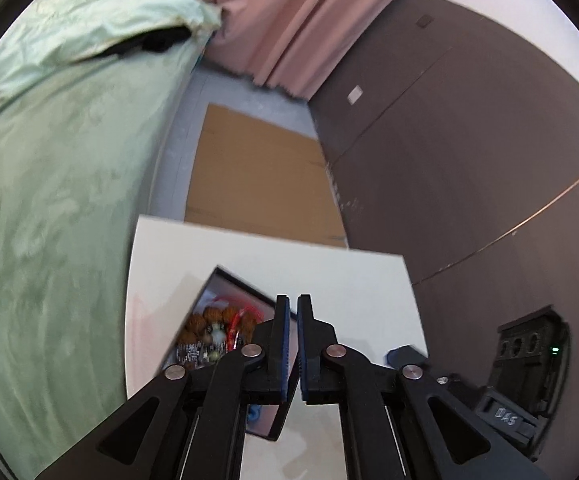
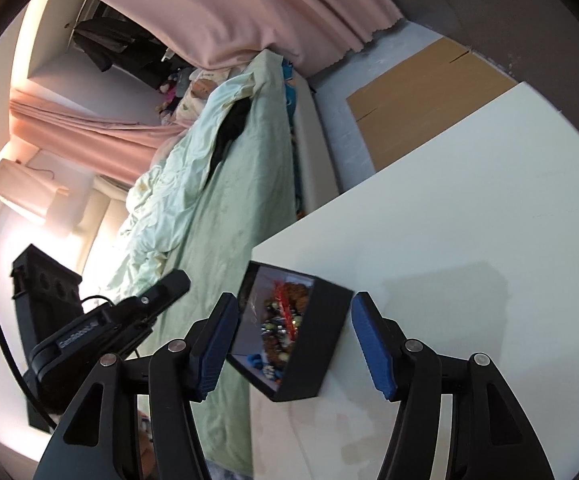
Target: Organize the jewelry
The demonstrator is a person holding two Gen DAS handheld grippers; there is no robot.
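Observation:
An open black jewelry box [image 2: 321, 340] sits on the white table [image 2: 489, 200], close to the edge beside the bed. It holds a tangle of jewelry [image 2: 285, 320]: brown beads, red cord, small dark and blue pieces. My right gripper [image 2: 293, 340] is open and straddles the box, one blue pad on each side, not pressing on it. In the left wrist view the box [image 1: 241, 280] and its jewelry [image 1: 209, 328] lie below and left of my left gripper [image 1: 292, 320], whose pads are almost together with nothing visible between them. The left gripper [image 2: 177, 280] also shows left of the box.
A bed with a green cover [image 1: 49, 200] runs along the table's left edge. Flat cardboard [image 1: 257, 176] lies on the floor beyond the table. A dark brown wardrobe [image 1: 469, 140] stands to the right, and pink curtains [image 1: 289, 20] hang at the back.

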